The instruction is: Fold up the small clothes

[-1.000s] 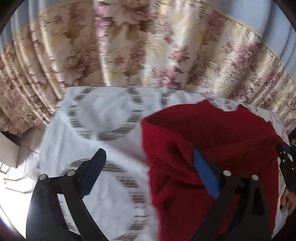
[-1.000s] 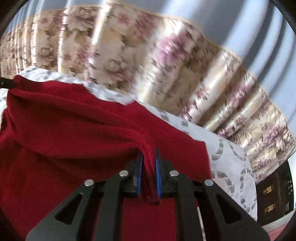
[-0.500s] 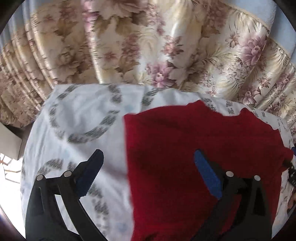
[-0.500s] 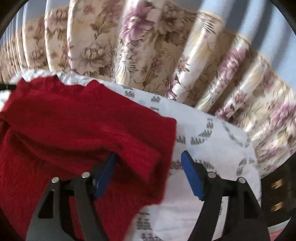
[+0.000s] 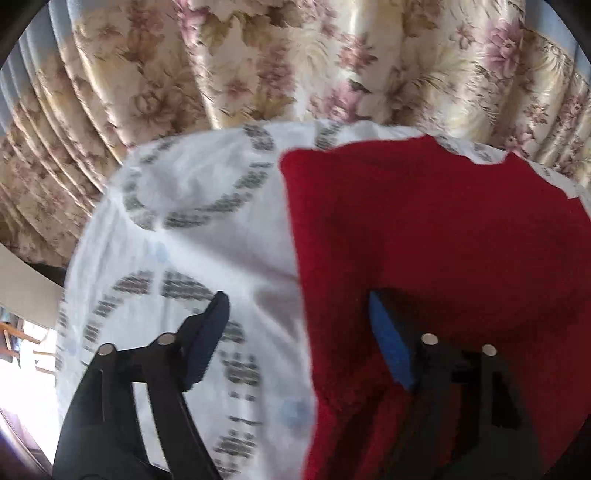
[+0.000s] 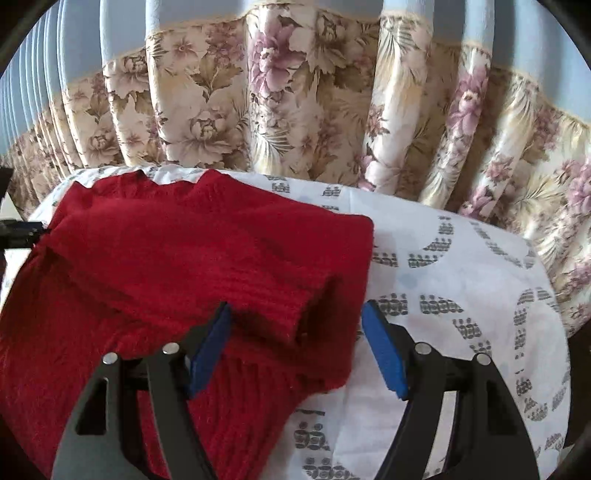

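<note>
Red knitted garment [image 6: 177, 258] lay on white patterned sheet [image 6: 461, 295], floral curtain [image 6: 295, 110] far behind, left gripper [image 5: 295, 332] jaws just narrowing, apart astride its left edge, right gripper [image 6: 295, 332] jaws spread, sleeve released between them

Red sweater [image 5: 424, 240] runs past the lower edge.

White cloth [image 6: 461, 280] printed with grey rings covers the surface. Floral curtain [image 6: 295, 110] hangs behind; possibly a pale-blue wall [image 6: 122, 33] above.
</note>
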Available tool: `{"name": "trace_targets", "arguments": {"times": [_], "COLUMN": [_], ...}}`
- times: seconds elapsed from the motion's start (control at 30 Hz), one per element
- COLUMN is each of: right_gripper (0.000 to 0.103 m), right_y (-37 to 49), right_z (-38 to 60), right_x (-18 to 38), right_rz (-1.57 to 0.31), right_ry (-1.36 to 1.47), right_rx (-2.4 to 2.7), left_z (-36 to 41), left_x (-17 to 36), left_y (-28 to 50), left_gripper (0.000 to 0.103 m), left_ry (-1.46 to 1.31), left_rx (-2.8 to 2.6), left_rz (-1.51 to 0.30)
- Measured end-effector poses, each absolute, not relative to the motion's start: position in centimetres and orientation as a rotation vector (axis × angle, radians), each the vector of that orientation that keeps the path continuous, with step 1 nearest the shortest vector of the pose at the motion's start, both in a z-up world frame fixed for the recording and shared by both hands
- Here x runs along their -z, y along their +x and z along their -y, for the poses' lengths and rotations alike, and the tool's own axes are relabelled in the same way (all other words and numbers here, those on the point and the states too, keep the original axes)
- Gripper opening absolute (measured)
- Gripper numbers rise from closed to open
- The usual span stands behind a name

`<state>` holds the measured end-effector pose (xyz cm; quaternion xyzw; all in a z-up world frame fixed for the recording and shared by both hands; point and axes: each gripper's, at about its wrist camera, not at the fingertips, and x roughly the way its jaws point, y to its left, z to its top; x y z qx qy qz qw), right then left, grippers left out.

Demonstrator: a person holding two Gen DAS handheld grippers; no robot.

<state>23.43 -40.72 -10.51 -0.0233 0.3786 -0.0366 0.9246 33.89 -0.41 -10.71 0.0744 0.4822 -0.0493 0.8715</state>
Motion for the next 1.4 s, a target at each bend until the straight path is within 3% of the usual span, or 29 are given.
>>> {"name": "trace_targets", "arguments": {"times": [0.17, 0.4, 0.63, 1.03, 1.13, 1.4], "right_gripper": [0.079, 0.083, 0.086, 0.088, 0.082, 0.052], "right_y": [23.1, 20.6, 16.4, -1.8, -4.7, -6.7], "right_z": [39.7, 38.4, 38.5, 37.4, 36.9, 34.7], "right_x": [10.2, 8.1, 5.8, 9.6, 10.7, 14.9], "right_rz": [-0.802, -0.769, -0.746, -0.780, -0.782, -0.851], "right_ry": [-0.127, -0.165, -0.082, 0.039, 0.064, 0.128], "right_rx": [0.185, 0.196, 0.180, 0.116, 0.102, 0.068], "left_z": [0.4, -1.4, -4.2, -5.7, -4.7, -4.7], "left_x": [10.3, 8.7, 4.5, 7.0, 8.3, 10.4], "left_y": [33.5, 30.8, 23.0, 3.6, 0.3, -1.3], "left_gripper": [0.075, 0.076, 0.098, 0.100, 0.099, 0.096], "left_ry": [0.256, 0.176, 0.067, 0.087, 0.144, 0.079], "left_rx": [0.024, 0.085, 0.103, 0.123, 0.150, 0.173], "left_rz": [-0.922, -0.871, -0.766, -0.775, -0.790, -0.853]}}
